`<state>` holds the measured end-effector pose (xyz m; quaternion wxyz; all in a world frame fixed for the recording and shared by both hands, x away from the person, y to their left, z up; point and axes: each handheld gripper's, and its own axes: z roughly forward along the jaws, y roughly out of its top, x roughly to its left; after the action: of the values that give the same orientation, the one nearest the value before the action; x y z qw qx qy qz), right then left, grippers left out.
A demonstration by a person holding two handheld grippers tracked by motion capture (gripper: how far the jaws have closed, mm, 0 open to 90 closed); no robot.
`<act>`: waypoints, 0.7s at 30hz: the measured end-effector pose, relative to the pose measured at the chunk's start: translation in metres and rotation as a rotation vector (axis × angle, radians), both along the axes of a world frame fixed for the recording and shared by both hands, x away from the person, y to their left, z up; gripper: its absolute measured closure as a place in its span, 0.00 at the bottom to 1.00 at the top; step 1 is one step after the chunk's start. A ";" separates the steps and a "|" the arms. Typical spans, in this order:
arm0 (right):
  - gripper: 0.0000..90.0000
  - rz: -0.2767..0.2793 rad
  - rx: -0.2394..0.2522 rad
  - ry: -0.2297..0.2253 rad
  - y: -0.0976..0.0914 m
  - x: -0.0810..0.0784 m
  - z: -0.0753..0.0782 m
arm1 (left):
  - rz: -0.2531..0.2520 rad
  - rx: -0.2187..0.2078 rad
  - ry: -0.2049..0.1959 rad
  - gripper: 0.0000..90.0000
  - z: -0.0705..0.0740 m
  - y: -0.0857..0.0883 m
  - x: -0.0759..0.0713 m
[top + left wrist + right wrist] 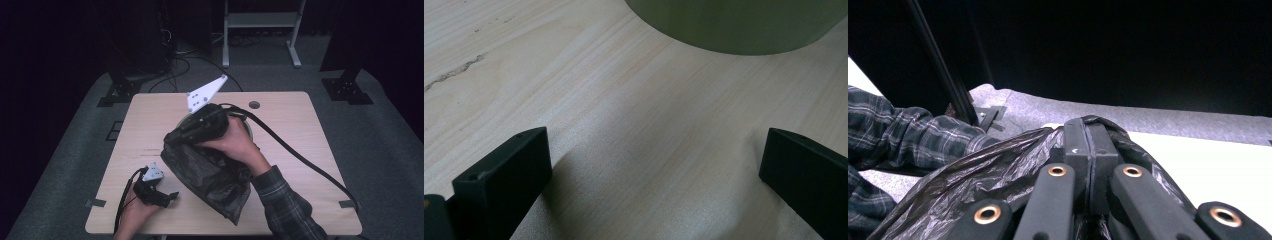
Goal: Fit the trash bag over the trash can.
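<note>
Black bin bag (210, 172), thin and floppy, hung pinched in my right gripper (1090, 150); left gripper (654, 185) gaped empty at seven o'clock.

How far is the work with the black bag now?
Done: the right tool is shut on the bag's edge, lifting it by the bin. In hand: holding it up. Left: the left tool is open and idle; the bag looks not yet in the bin.

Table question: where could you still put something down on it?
The table is bare along its right side, beyond the black cable, and at the far left corner. The middle is crowded by the black plastic bag and right gripper; the left gripper takes the near left.
</note>
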<state>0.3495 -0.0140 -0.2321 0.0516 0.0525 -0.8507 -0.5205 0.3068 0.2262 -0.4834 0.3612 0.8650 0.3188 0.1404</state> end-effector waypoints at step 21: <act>0.99 -0.155 -0.066 0.045 -0.019 0.027 -0.031 | 0.000 0.000 0.000 0.00 0.000 0.000 0.000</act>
<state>0.3768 -0.0329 -0.2627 0.0322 -0.0269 -0.8676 -0.4955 0.3068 0.2262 -0.4833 0.3611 0.8650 0.3188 0.1404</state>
